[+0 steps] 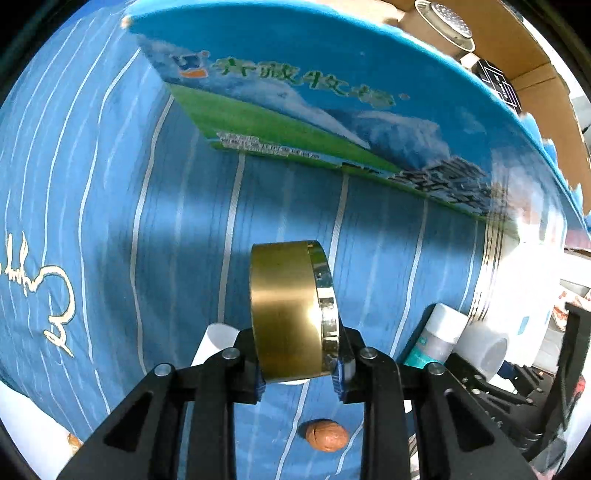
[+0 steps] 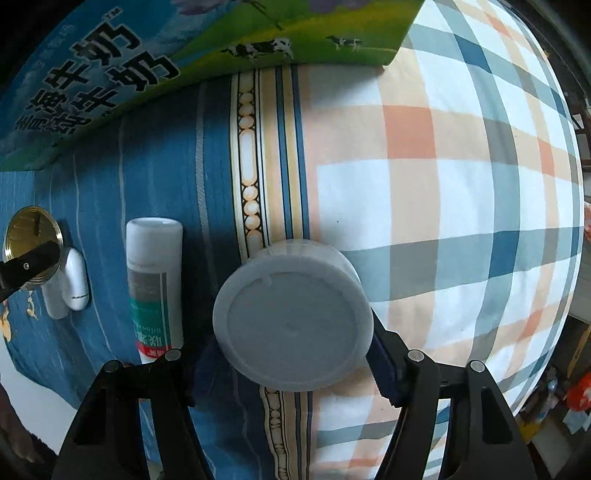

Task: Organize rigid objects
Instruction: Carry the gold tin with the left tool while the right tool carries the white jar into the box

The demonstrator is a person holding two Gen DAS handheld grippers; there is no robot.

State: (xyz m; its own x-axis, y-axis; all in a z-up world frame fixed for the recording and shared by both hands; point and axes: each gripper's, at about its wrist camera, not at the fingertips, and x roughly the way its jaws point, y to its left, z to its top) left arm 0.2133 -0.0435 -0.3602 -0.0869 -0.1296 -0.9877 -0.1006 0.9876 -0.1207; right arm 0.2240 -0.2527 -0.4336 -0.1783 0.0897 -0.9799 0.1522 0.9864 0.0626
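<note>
My left gripper (image 1: 298, 373) is shut on a gold round tin (image 1: 291, 310) and holds it on edge above the blue striped cloth (image 1: 110, 221). The tin also shows in the right wrist view (image 2: 31, 236) at far left. My right gripper (image 2: 291, 365) is shut on a white round jar (image 2: 295, 317), its lid facing the camera, over the seam between blue cloth and plaid cloth (image 2: 461, 184). A white tube bottle (image 2: 155, 284) lies left of the jar; it also shows in the left wrist view (image 1: 436, 336).
A blue and green milk carton box (image 1: 332, 99) stands behind on the cloth, open at the top, with a metal strainer (image 1: 447, 22) inside. A walnut (image 1: 327, 435) lies below the left gripper. Two small white pieces (image 2: 70, 280) lie beside the gold tin.
</note>
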